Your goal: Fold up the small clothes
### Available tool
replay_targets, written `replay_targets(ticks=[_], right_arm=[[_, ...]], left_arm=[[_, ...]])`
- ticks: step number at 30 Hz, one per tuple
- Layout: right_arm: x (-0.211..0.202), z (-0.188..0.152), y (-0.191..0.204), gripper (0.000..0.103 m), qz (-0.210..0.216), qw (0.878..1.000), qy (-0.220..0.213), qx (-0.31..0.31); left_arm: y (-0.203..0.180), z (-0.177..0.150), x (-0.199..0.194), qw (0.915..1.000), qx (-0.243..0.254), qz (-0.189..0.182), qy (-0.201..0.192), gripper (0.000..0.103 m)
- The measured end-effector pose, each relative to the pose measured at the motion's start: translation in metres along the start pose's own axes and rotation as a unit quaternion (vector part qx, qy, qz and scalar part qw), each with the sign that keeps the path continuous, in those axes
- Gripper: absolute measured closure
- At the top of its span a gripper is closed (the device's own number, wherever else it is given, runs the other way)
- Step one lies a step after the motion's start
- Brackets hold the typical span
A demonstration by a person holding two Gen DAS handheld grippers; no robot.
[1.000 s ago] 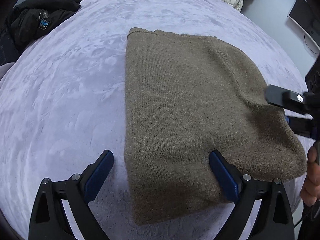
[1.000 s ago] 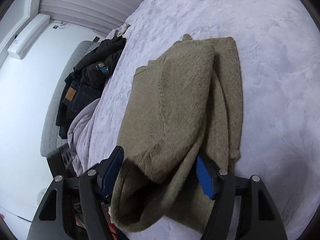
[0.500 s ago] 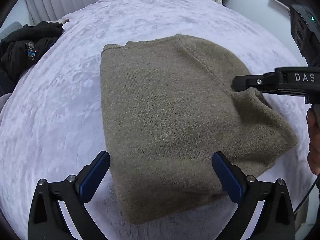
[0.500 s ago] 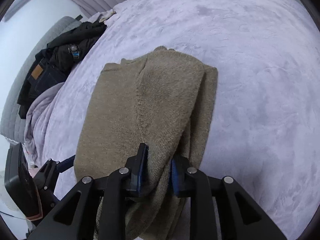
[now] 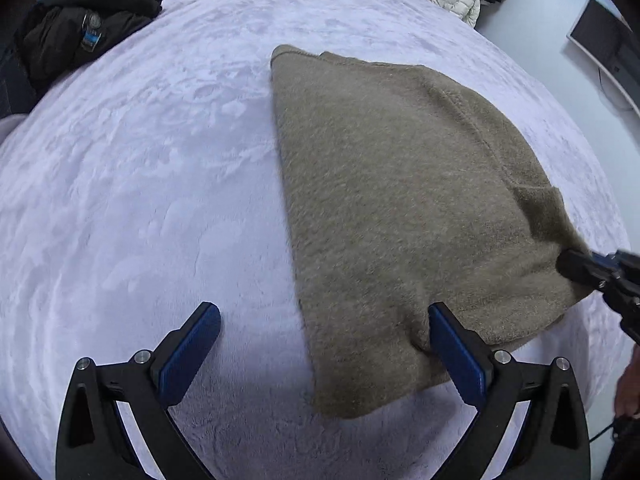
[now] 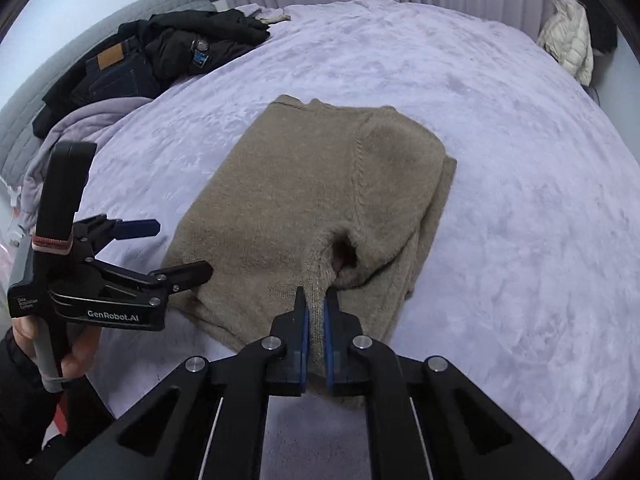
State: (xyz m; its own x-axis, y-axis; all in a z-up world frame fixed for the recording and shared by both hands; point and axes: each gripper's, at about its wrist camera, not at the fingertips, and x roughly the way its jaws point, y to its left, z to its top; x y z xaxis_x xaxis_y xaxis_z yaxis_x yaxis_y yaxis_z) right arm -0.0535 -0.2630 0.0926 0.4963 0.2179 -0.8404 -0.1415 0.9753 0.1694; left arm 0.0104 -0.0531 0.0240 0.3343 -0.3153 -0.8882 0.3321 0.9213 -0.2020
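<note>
At the bottom centre of the right wrist view, the right hand-held gripper (image 6: 315, 312) is clamped tight on a pinch of the sweater (image 6: 304, 200), its blue pads nearly meeting with a ridge of knit between them. The pinched cloth looks like the end of a folded-in sleeve or edge, probably gripped so that the layer can be lifted and carried over the body of the garment.

In the left wrist view, the left hand-held gripper (image 5: 320, 336) sits at the bottom of the frame with its jaws spread wide and nothing between them. Its right finger rests against the near edge of the sweater (image 5: 400, 208); the left finger is over bare bed (image 5: 140, 200). It seems placed to steady or take that near corner while the other side is drawn across.

The sweater lies in the middle of the bed, already partly folded into a rough rectangle, with a doubled layer along its right side in the right wrist view.

Farther off, at the upper left of both frames, dark clothes (image 6: 160, 52) are heaped at the bed's edge. A white jacket (image 6: 568, 36) hangs at the upper right.
</note>
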Motion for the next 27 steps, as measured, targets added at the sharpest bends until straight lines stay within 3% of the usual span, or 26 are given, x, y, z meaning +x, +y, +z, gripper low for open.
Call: replay_targets(ticks=[3, 6, 8, 11, 14, 16, 17, 19, 21, 23, 25, 27], right_arm=[[0.017, -0.031, -0.032, 0.097, 0.042, 0.995, -0.008, 0.090], [0.023, -0.059, -0.051, 0.097, 0.095, 0.982, -0.042, 0.158], [0.016, -0.062, -0.054, 0.096, 0.102, 0.980, -0.045, 0.167], [-0.009, -0.049, -0.043, 0.093, 0.063, 0.988, -0.056, 0.131], [-0.045, -0.021, -0.018, 0.092, 0.023, 0.992, -0.117, 0.051], [-0.050, 0.002, -0.002, 0.088, 0.034, 0.990, -0.133, 0.011], [-0.046, 0.011, 0.002, 0.087, 0.048, 0.991, -0.127, 0.002], [-0.021, 0.025, 0.002, 0.087, 0.063, 0.994, -0.087, -0.002], [0.007, 0.024, -0.005, 0.087, 0.035, 0.998, -0.047, 0.015], [0.030, 0.006, -0.026, 0.089, 0.015, 0.999, -0.015, 0.043], [0.036, -0.015, -0.042, 0.089, 0.066, 0.994, -0.019, 0.079], [0.025, -0.024, -0.043, 0.088, 0.080, 0.993, -0.033, 0.086]], left_arm=[[0.016, -0.007, 0.003, 0.9993, -0.024, -0.025, 0.011, 0.001], [0.008, -0.012, -0.002, 0.9999, 0.001, 0.005, 0.010, 0.001], [0.000, -0.012, -0.014, 0.9997, 0.014, 0.021, 0.000, 0.001], [-0.008, -0.003, -0.037, 0.9992, 0.019, 0.004, -0.036, 0.001], [-0.021, 0.018, -0.047, 0.9976, 0.006, -0.035, -0.059, 0.001], [-0.030, 0.031, -0.040, 0.9964, 0.000, -0.064, -0.056, 0.001], [-0.035, 0.035, -0.031, 0.9961, 0.002, -0.072, -0.050, 0.001], [-0.039, 0.034, -0.010, 0.9984, 0.006, -0.048, -0.029, 0.001], [-0.035, 0.026, 0.013, 0.9999, 0.008, -0.012, 0.005, 0.001], [-0.022, 0.013, 0.030, 0.9988, -0.003, -0.039, 0.029, 0.000], [-0.016, 0.007, 0.022, 0.9983, -0.010, -0.054, 0.016, 0.000], [-0.019, 0.011, 0.007, 0.9990, -0.008, -0.044, 0.007, 0.000]])
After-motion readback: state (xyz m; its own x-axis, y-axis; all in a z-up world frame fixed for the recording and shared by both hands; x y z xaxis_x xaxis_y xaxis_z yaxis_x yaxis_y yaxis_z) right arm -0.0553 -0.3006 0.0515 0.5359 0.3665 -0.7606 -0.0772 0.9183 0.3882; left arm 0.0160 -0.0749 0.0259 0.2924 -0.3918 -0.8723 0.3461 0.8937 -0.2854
